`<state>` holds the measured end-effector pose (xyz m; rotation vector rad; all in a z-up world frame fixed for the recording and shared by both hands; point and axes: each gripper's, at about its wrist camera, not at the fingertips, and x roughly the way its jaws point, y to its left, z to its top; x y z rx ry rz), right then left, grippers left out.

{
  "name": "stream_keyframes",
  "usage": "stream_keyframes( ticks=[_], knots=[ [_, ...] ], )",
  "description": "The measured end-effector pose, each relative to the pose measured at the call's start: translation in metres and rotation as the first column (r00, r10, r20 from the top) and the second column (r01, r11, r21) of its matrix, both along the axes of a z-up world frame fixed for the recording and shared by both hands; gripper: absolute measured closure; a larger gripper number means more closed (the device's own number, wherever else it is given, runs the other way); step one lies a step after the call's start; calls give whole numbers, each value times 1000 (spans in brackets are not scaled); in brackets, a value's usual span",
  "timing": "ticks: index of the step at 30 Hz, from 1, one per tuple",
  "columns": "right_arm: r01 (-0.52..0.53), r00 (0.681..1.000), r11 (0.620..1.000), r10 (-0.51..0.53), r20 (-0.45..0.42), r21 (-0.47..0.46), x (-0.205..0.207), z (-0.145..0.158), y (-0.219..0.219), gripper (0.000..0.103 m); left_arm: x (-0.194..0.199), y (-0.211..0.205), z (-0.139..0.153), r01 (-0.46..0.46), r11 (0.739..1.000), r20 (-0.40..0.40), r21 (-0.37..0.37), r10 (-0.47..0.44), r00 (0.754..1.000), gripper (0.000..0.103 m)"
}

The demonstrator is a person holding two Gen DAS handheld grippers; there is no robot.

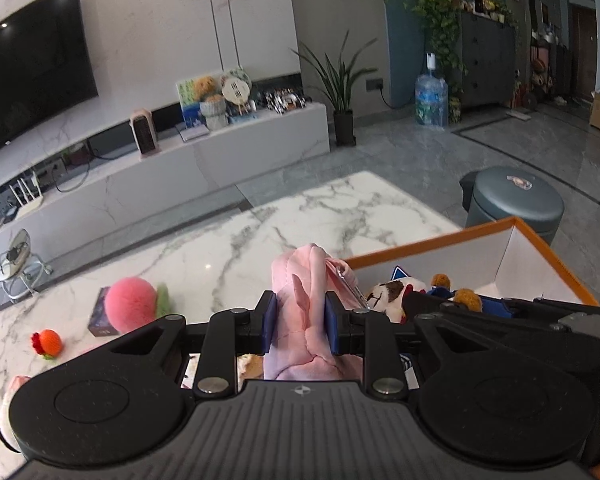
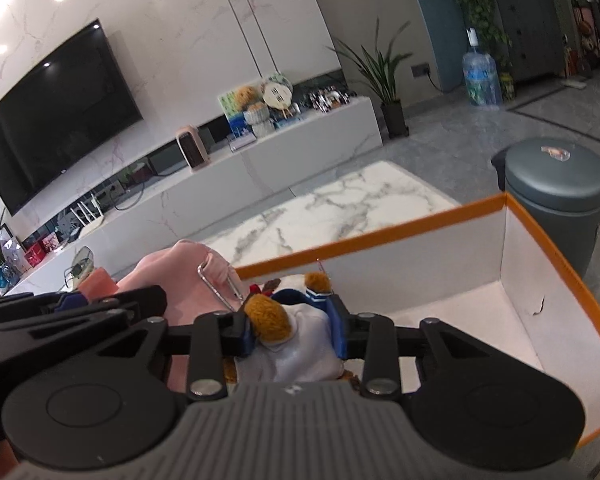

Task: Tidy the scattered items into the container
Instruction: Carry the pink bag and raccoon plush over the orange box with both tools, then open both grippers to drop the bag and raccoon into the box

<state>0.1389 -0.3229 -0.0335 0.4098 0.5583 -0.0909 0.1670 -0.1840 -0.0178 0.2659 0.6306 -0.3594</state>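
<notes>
My left gripper (image 1: pixel 300 320) is shut on a pink plush toy (image 1: pixel 300 288) with a metal clip, held just left of the orange-rimmed white box (image 1: pixel 540 240). My right gripper (image 2: pixel 294 330) is shut on a brown teddy bear in white and blue clothes (image 2: pixel 296 336), held over the box (image 2: pixel 560 240). The pink plush (image 2: pixel 188 276) shows at the left of the right wrist view. A brown-and-white plush (image 1: pixel 388 292) lies in the box. A pink fluffy ball (image 1: pixel 130 304), a small orange toy (image 1: pixel 48 342) and a dark small box (image 1: pixel 100 318) lie on the marble table (image 1: pixel 300 220).
A grey round bin (image 1: pixel 516 200) stands on the floor behind the box. A TV and a long white cabinet (image 1: pixel 220 152) run along the far wall. A potted plant (image 1: pixel 342 92) and a water bottle (image 1: pixel 431 98) stand beyond.
</notes>
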Motion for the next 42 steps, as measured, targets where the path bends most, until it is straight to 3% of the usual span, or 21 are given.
stream_keyframes(
  ticks=[15,25,27,29,40,42],
  knots=[
    [88,986,988,-69,-151,126,45,-39,-26,66,20,-30,-46,96,979,-39,177,-91,995,72],
    [21,967,991,14,-255,135,65,-47,-19,63,23,-42,-65,109,963,-79,245,-92,993,68],
    [10,961,988,33,-274,156,68,-50,-20,61,23,-41,-65,110,963,-79,248,-93,993,62],
    [0,956,983,53,-289,182,71,-53,-22,60,21,-39,-63,125,965,-87,231,-108,990,46],
    [-15,932,974,95,-349,224,74,-59,-26,53,5,-34,-51,156,961,-60,231,-146,988,41],
    [-6,934,974,86,-347,228,72,-58,-27,50,2,-31,-48,147,961,-50,233,-139,989,35]
  ],
)
